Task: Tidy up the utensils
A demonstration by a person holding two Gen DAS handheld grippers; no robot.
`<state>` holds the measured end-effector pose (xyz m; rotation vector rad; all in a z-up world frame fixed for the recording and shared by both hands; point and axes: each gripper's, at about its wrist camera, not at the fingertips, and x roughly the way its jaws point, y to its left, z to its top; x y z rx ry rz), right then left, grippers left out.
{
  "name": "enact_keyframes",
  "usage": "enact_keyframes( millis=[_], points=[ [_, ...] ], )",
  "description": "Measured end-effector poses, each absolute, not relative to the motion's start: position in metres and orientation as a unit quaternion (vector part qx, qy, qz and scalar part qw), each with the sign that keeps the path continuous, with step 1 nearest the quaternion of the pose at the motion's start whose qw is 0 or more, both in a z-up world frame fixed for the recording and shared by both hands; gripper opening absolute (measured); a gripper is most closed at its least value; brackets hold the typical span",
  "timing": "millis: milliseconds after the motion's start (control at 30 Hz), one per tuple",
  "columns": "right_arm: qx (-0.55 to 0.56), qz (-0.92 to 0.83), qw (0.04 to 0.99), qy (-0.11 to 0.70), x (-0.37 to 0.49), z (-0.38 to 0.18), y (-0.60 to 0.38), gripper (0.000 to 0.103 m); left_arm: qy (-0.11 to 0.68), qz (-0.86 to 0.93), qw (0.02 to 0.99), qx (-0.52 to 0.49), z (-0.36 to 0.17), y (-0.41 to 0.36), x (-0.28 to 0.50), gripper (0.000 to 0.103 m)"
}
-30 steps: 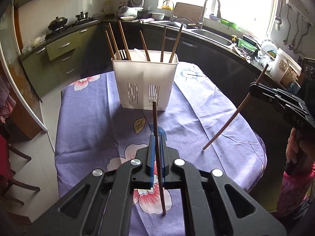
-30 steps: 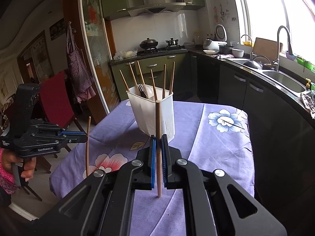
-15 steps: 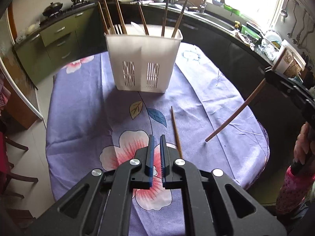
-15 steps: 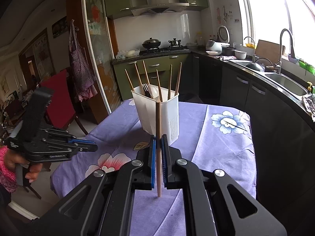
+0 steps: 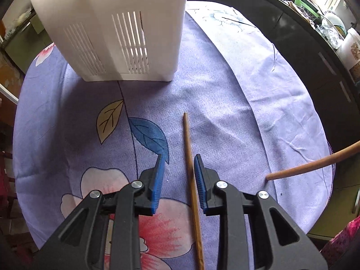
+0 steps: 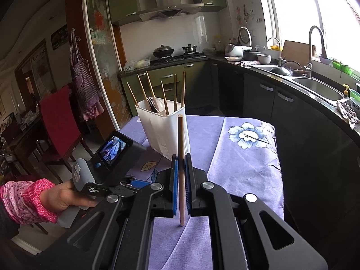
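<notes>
A white slotted utensil holder stands on the purple flowered tablecloth; in the right wrist view it holds several chopsticks and a spoon. A wooden chopstick lies flat on the cloth. My left gripper is open, low over the cloth, its fingers either side of that chopstick. My right gripper is shut on a second chopstick and holds it upright above the table; its tip shows in the left wrist view.
The table edge drops off on the right toward dark cabinets. A counter with sink and faucet runs along the right. A red chair stands left of the table. The left hand-held unit sits low at left.
My left gripper let go of its chopstick, which fell flat on the cloth. It then moved down and forward and opened around it. My right gripper kept its chopstick upright.
</notes>
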<state>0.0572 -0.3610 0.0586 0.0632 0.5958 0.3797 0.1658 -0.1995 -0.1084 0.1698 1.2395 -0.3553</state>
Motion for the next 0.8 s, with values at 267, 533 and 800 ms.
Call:
enact_keyframes(
  millis=[267,533,800],
  points=[
    [0.033,0.189,0.937,0.291,0.056,0.058,-0.361,0.006,0.573,-0.157,0.799,0.094,-0.112,-0.213,0.167,0.010],
    [0.031,0.188,0.938,0.289,0.053,0.061,-0.358,0.006,0.568,-0.163,0.802,0.089,-0.109,-0.212,0.158,0.005],
    [0.030,0.187,0.940,0.284,0.049,0.067,-0.359,0.006,0.521,-0.191,0.828,0.082,-0.060,-0.190,0.137,0.005]
  ],
)
